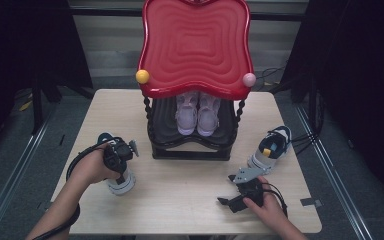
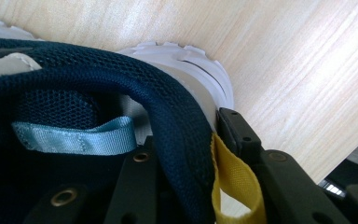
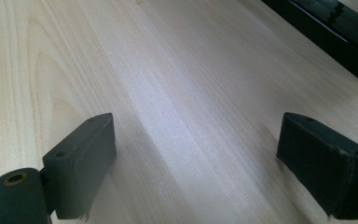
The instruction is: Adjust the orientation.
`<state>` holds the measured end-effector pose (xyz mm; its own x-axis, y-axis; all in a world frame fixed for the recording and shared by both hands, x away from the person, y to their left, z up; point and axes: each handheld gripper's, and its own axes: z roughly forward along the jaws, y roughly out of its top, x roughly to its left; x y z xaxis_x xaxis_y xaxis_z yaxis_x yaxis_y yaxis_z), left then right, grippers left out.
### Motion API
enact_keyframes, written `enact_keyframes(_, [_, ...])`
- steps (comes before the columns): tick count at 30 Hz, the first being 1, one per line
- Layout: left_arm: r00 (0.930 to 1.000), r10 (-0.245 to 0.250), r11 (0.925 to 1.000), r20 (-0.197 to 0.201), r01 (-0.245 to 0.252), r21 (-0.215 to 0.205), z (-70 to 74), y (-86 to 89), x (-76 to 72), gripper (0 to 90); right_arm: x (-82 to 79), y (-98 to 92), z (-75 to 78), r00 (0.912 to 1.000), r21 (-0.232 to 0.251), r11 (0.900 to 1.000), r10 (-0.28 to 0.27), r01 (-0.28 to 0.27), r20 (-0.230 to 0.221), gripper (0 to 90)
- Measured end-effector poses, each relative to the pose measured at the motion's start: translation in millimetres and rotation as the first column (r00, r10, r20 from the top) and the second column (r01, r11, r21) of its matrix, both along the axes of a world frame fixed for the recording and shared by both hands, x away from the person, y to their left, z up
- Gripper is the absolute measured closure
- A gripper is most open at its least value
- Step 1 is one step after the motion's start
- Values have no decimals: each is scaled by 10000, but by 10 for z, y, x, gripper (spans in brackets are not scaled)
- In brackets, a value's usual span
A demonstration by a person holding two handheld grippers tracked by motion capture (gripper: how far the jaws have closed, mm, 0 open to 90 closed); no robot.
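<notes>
Two grippers on my feed right now. Left gripper (image 1: 118, 159) sits at about 8 o'clock on the table (image 1: 180, 195), clamped on the heel collar of a navy sneaker (image 1: 120, 181). In the left gripper view, one jaw is inside the shoe and the other is outside, by the yellow pull tab (image 2: 233, 182); the grip looks firm, though that close-up is tight. Right gripper (image 1: 230, 201) rests at 5 o'clock, jaws spread wide over bare wood, holding nothing. The matching sneaker (image 1: 270, 148) lies at 3 o'clock. Pink shoes (image 1: 197, 114) sit on the rack (image 1: 190, 147) at 12.
</notes>
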<state>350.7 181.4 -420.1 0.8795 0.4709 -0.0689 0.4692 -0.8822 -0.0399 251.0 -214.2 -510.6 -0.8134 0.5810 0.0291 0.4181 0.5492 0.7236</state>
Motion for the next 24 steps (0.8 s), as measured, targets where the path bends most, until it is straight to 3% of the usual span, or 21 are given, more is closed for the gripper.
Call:
enact_keyframes(7, [9998,-177,9998,-31,177,81,7,-15,-18,698,0,0,0,10000,-3,10000,8,-8,-2,109])
enact_keyframes(11, [9999,-92,9999,-70,92,-109,12,-28,-35,698,1,0,0,10000,-2,10000,-2,2,9,109])
enact_keyframes(13, [9995,-303,9995,-129,303,16,26,-35,-32,699,1,0,0,10000,-3,10000,-1,1,9,108])
enact_keyframes(15, [9998,-167,9998,-100,166,-122,35,-47,-47,699,0,0,0,10000,-1,10000,-2,2,9,109])
enact_keyframes(24, [9989,-440,9990,-181,439,-79,131,-64,-51,698,-1,1,0,10000,18,10000,-7,7,-6,109])
